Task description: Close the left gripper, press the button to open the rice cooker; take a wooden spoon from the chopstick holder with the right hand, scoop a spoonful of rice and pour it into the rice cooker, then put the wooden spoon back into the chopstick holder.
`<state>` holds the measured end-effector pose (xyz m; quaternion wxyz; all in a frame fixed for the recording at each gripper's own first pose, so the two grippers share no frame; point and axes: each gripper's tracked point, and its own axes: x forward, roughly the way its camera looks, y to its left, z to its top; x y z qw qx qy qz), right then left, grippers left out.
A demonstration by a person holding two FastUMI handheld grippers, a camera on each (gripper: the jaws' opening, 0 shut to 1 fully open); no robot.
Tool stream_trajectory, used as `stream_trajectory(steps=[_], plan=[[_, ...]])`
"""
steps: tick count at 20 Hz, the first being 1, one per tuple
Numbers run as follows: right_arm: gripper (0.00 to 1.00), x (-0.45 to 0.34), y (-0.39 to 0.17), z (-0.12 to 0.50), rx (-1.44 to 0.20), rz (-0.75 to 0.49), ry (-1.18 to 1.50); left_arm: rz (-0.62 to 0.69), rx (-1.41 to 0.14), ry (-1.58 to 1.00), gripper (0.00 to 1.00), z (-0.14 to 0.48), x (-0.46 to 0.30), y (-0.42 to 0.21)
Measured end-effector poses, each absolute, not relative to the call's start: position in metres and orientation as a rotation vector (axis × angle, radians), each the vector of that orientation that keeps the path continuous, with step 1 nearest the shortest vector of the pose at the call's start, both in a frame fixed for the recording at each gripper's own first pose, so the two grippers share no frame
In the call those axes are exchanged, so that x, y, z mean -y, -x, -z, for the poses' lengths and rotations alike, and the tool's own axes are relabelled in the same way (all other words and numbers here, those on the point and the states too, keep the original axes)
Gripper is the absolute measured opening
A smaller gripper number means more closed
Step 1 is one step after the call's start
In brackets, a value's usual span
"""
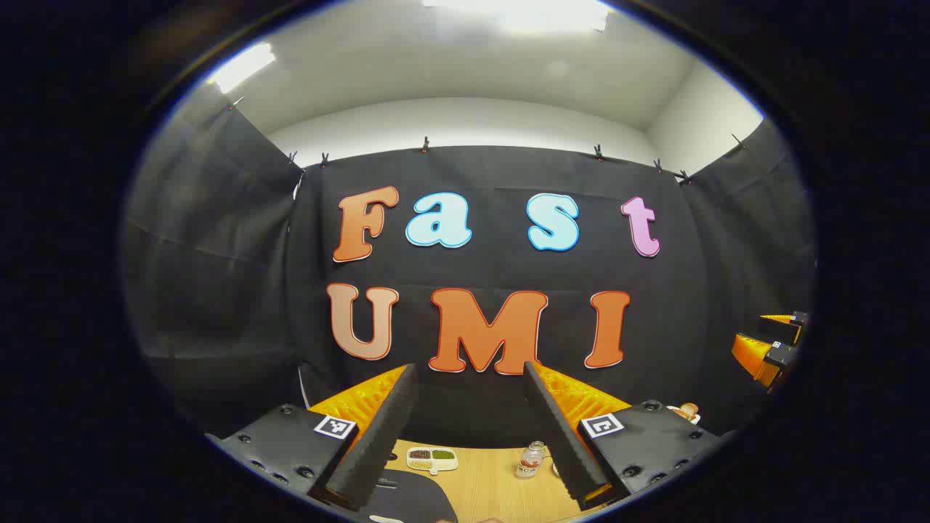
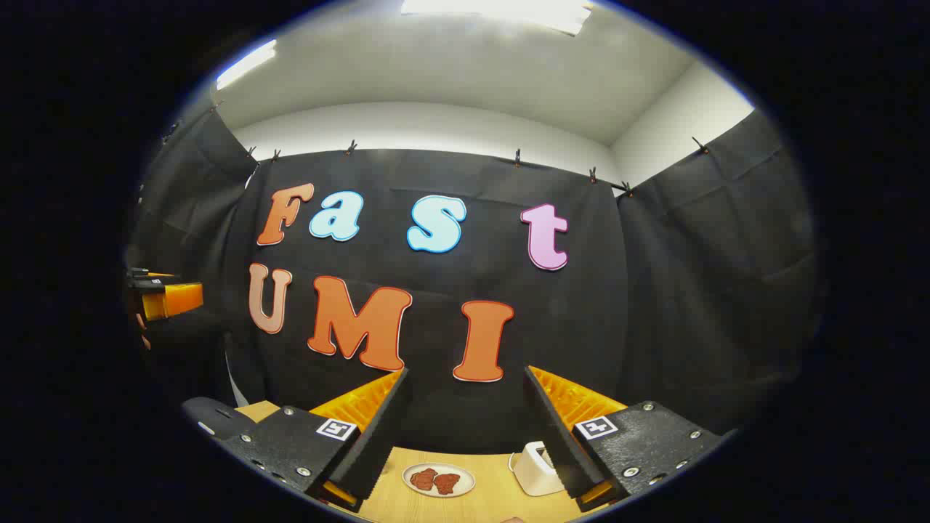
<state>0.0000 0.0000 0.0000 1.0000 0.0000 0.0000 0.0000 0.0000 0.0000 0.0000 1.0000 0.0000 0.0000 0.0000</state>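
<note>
Both grippers are held high, aimed at the booth's black back wall, with fingers spread apart and nothing between them. In the left gripper view, the left gripper (image 1: 471,436) looks over a wooden table (image 1: 494,487); on it sit a small divided dish (image 1: 431,458) of dark and green grains, a small jar (image 1: 531,460), and at the bottom edge a dark rounded shape (image 1: 410,501) that may be the rice cooker, though this cannot be confirmed. The right gripper (image 1: 771,347) shows far off at the right edge. In the right gripper view, the right gripper (image 2: 465,436) looks over a plate (image 2: 439,480) with reddish-brown pieces and a white box-like object (image 2: 534,468). The first step appears not yet begun: the left fingers should come fully together first, then tilt down toward the table to find the cooker's button and press with the joined tips, straight and steady. Spoon and chopstick holder cannot be placed from these views.
</note>
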Motion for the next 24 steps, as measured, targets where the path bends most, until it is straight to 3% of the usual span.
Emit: stream_trajectory(steps=[5, 17, 24], plan=[[0.94, 0.012, 0.016, 0.028, -0.081, 0.014, -0.014, 0.0, -0.049, 0.019, 1.0, 0.016, 0.0, 0.011], [0.95, 0.015, 0.023, 0.03, -0.039, -0.018, -0.029, -0.01, -0.021, -0.056, 0.97, 0.005, -0.005, 0.035], [0.95, 0.024, 0.035, 0.044, -0.072, -0.008, -0.006, -0.027, -0.04, -0.085, 0.5, 0.006, -0.013, 0.039]])
